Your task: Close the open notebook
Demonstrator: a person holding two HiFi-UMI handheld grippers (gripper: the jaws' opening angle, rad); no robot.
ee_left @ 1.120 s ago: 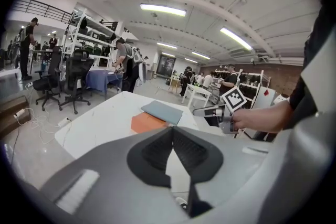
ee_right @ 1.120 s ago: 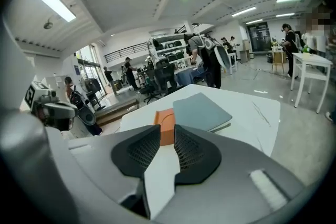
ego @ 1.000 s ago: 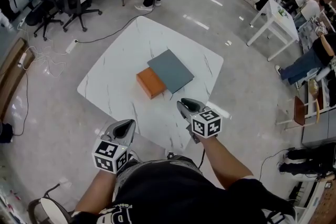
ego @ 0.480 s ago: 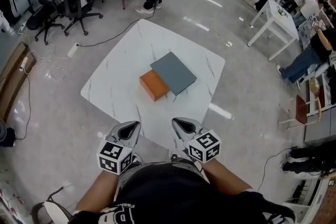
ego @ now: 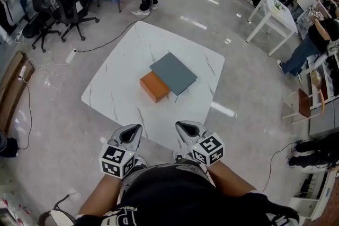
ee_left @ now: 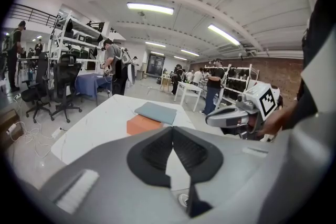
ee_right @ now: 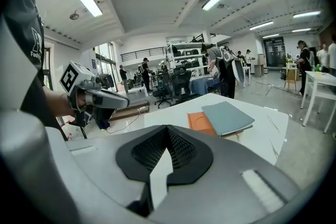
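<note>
both tongs pressed together, empty; right gripper (ego: pixel 183 126) has pulled back near, level with left gripper (ego: pixel 132 129). flat grey notebook (ego: pixel 173 72) lies closed, well beyond them; task looks done.

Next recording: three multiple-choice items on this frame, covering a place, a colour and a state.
1. Where does the grey notebook lie? A. On the floor. B. On the white table, partly over a box. C. In the right tongs.
2. What colour is the box? A. Orange. B. Green. C. Black.
3. How are the left tongs? A. Wide open. B. Shut on the notebook. C. Shut, empty.
Answers: 1 B, the head view shows it overlapping the box; 2 A, orange in every view; 3 C, jaws meet with nothing between.
</note>
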